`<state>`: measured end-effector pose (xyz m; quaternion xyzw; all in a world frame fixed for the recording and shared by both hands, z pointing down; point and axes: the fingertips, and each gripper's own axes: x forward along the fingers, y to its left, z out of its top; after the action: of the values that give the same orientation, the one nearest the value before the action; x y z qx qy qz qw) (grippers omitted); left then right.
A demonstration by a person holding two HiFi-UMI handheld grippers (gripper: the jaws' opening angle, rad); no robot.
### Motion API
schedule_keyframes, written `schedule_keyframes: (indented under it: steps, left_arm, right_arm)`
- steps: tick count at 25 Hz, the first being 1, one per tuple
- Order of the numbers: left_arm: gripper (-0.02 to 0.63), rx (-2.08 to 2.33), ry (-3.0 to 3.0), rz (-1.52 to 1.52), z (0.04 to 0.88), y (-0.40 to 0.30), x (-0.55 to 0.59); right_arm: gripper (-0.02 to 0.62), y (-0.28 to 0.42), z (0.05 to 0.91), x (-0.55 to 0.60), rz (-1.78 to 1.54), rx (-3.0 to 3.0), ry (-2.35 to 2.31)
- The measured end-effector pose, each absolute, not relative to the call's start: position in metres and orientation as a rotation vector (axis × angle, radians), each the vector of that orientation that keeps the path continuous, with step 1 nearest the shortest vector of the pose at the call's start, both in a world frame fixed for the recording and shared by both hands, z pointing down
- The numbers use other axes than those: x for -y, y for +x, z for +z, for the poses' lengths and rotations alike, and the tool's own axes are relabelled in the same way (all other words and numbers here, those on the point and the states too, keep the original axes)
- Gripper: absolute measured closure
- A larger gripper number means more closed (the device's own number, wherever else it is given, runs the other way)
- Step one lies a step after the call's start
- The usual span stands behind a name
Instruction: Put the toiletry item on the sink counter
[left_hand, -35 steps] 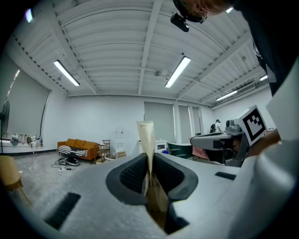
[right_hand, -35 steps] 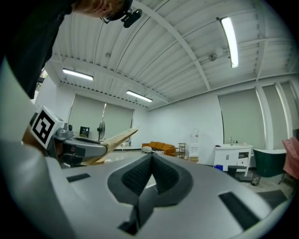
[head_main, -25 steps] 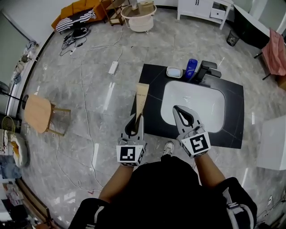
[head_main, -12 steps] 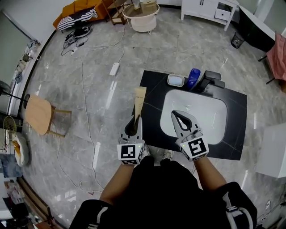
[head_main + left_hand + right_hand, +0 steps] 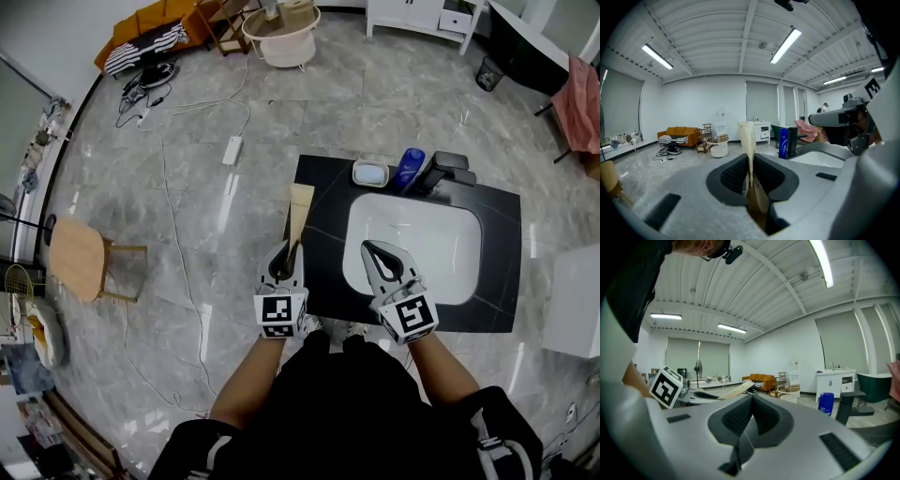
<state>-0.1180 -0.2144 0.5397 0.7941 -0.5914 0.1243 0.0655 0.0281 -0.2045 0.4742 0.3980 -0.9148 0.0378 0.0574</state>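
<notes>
A flat beige tube sticks forward out of my left gripper, which is shut on its near end. The tube's far end reaches the left edge of the black sink counter. In the left gripper view the tube stands upright, pinched between the dark pads. My right gripper is shut with nothing in it, above the front of the white basin. From the right gripper view the tube shows at the left.
A blue bottle, a soap dish and a black faucet stand at the counter's back. A wooden stool and floor cables lie to the left. A white box is at the right.
The head view has shifted a little toward the counter. Both grippers keep nearly the same stance, and the left one still holds the tube.
</notes>
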Motion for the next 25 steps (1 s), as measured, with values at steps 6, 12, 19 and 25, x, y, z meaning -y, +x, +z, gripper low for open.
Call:
schedule_keyframes:
  steps: [6,12,19,25]
  left_arm:
    - [0.545,1.725,2.386,0.439,0.572,-0.114,0.23]
    - [0.545,1.651,2.35,0.536,0.617,-0.112,0.24]
    - [0.545,1.571,2.267,0.638,0.67,-0.106,0.248]
    - [0.543,1.556,2.201,0.734,0.707,-0.113,0.252]
  right_arm:
    - [0.59,0.029,0.502,0.208,0.184,2.696,1.231]
    - [0.589,0.031,0.521,0.212,0.223,2.659,1.244]
    - [0.589,0.04,0.529,0.216,0.251,2.607,1.268]
    - [0.589,0.045,0.535,0.216,0.237,2.596,1.313]
